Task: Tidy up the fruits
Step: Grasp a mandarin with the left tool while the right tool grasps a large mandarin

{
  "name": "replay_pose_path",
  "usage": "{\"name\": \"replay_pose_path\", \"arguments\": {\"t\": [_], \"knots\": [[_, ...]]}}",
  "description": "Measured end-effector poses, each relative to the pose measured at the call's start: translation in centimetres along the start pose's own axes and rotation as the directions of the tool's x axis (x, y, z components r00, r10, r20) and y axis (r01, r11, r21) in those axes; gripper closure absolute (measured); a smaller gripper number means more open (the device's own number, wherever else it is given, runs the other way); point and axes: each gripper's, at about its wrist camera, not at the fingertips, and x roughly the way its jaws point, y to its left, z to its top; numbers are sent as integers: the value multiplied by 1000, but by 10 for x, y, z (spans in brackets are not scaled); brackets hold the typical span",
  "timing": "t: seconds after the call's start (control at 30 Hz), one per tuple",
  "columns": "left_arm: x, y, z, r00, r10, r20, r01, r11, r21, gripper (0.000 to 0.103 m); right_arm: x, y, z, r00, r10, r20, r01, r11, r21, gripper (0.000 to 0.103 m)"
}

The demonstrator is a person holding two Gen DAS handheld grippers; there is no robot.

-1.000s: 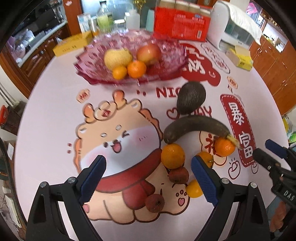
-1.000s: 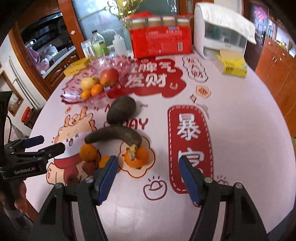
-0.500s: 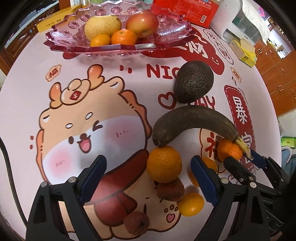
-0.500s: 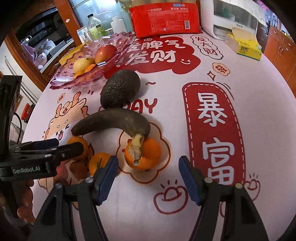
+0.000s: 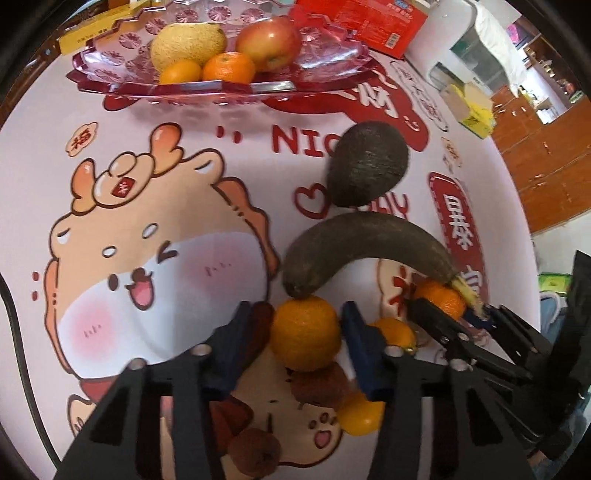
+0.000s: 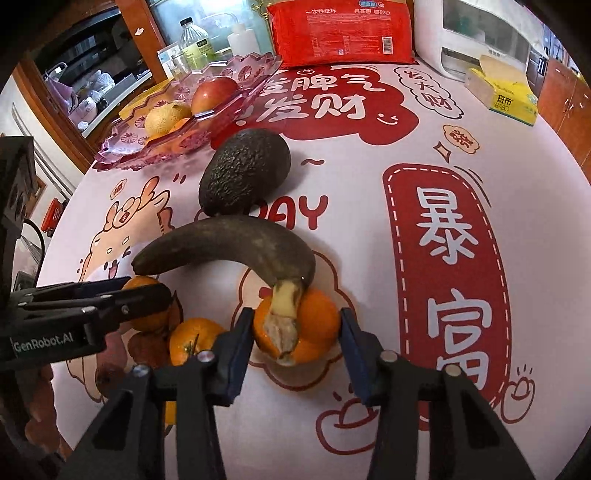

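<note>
The surface, covered by a pink cloth printed with a cartoon animal and red characters, fills both views. At the top of the left wrist view stands a pink glass fruit tray holding a pale melon-like fruit, a red apple and two small oranges; in the right wrist view the same tray sits at the upper left. Behind it lies a red packet, with a white appliance and a yellow tissue box at the upper right. Right of centre in the left view lies a dark avocado, and just below it a blackened banana curving across the cloth. The banana's stem end rests on an orange at the lower centre of the right view. The right gripper has its fingers apart on either side of that orange, close to its sides; whether they press it is not clear. The left gripper likewise brackets another orange at the lower centre of its view, fingers apart and close to the fruit, which touches the banana's blunt tip. Around this orange sit a smaller orange, a yellow-orange fruit and brown lychee-like fruits near the bottom edge.
</note>
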Motion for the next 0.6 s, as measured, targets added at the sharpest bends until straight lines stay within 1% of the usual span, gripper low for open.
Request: {"name": "replay_pose_path", "arguments": {"t": [0.07,0.13,0.2,0.43,0.6], "knots": [[-1,-6,-1,1000,11,9,-11,1000,25,66,0,0,0,1000,-1,-2,1,1000,-2,58],[-2,-13,-3,999,46,17,-47,997,58,66,-1,1,0,1000,-9,-5,9,1000,-7,58],[-4,-14,-5,998,55,19,-56,996,66,67,-2,2,-1,1000,-14,-9,14,1000,-12,59],[-12,-8,-11,997,66,32,-67,997,48,67,-9,0,-11,1000,-13,-19,13,1000,-11,59],[-26,-7,-18,996,70,61,-73,997,39,68,-19,1,-21,1000,-10,-17,10,1000,-12,59]]}}
